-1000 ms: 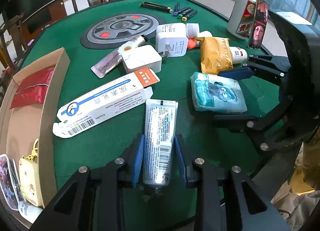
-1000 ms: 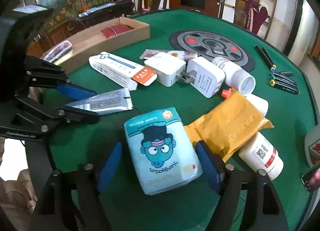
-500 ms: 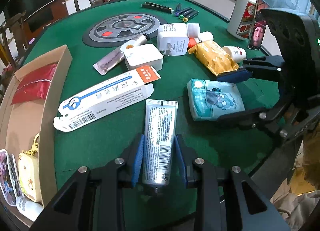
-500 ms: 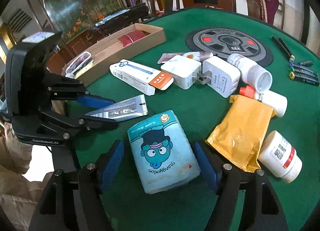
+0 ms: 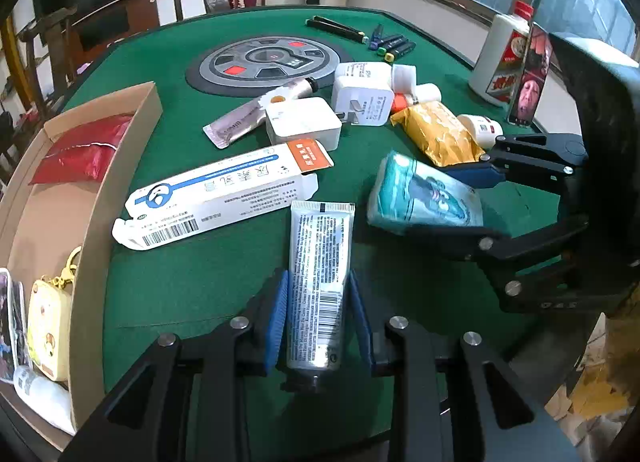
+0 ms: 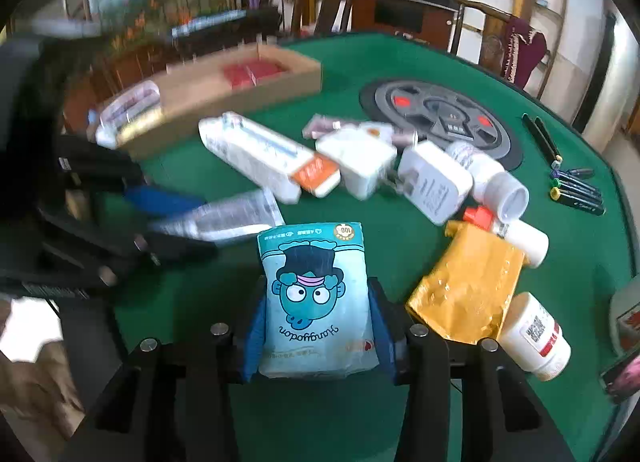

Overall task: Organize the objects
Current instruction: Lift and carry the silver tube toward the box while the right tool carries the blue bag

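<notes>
**Tissue pack now pinched, tube already clamped**

Jaws of the right gripper (image 6: 316, 326) are closing, and the tissue pack (image 6: 316, 298) is now squeezed between the blue pads, whereas a second ago the pads stood wide on either side of it. The pack is pinched narrow at its lower half and tilts up off the green table (image 5: 400, 54). A lift toward the cardboard box (image 5: 100, 198) is judged to be possible next.

The left gripper (image 5: 318, 318) is clamped on the tube (image 5: 320, 282), as it was a second ago; the tube's crimped end points away over the felt.

Just beside the pack, a yellow pouch (image 6: 468, 294) lies against two white bottles, one (image 6: 534, 336) near the right finger. A long carton (image 5: 224, 198) lies between the tube and the box, and it would have to be cleared or passed over. Two white chargers (image 5: 304, 128) and a silver sachet (image 5: 236, 124) crowd the middle. The box already holds a red packet (image 5: 80, 150) and a yellow charm (image 5: 50, 326), with bare floor between them.
</notes>
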`<state>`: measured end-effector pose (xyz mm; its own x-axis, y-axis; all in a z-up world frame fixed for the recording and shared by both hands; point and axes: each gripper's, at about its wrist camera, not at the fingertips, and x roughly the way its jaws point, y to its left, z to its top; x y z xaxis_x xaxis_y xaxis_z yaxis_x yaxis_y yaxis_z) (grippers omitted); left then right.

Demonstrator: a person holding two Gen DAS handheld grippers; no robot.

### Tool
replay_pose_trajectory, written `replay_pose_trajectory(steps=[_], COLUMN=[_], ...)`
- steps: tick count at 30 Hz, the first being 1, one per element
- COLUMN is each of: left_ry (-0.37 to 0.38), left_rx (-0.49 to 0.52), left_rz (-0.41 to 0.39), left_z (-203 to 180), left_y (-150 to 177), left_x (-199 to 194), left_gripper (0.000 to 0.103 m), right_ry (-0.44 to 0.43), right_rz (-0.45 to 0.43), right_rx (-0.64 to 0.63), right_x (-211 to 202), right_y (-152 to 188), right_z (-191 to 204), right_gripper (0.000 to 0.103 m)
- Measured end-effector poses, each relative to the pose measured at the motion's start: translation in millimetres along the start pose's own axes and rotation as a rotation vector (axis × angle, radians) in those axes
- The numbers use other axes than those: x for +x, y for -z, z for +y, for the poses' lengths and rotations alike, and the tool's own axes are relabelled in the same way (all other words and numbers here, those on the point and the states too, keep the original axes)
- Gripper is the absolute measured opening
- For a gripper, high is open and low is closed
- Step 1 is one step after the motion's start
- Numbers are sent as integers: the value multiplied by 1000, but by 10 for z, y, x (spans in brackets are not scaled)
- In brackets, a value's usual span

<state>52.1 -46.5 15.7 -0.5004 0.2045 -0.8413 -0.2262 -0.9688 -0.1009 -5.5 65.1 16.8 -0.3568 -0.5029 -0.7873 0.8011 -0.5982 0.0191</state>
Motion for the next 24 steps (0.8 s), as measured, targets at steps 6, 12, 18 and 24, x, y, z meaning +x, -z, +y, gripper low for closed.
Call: replay_pose_trajectory(steps=[6, 12, 18, 24], left_ry=[-10, -18, -26, -35], left_rx=[-43, -92, -143, -168], left_rz=[-55, -62, -85, -114], left_z=[74, 162, 261, 341], left_y=[-36, 46, 85, 100], left_x=[-138, -181, -239, -347], left_gripper=[30, 30, 30, 30], right_ry=[-76, -123, -143, -152], right_rz=[-130, -211, -173, -179], right_rx=[65, 109, 156, 151], right_x=[-59, -6, 119, 128], right_y=[-380, -716, -604, -589], right_z=[66, 150, 82, 120], right_gripper=[50, 50, 50, 50])
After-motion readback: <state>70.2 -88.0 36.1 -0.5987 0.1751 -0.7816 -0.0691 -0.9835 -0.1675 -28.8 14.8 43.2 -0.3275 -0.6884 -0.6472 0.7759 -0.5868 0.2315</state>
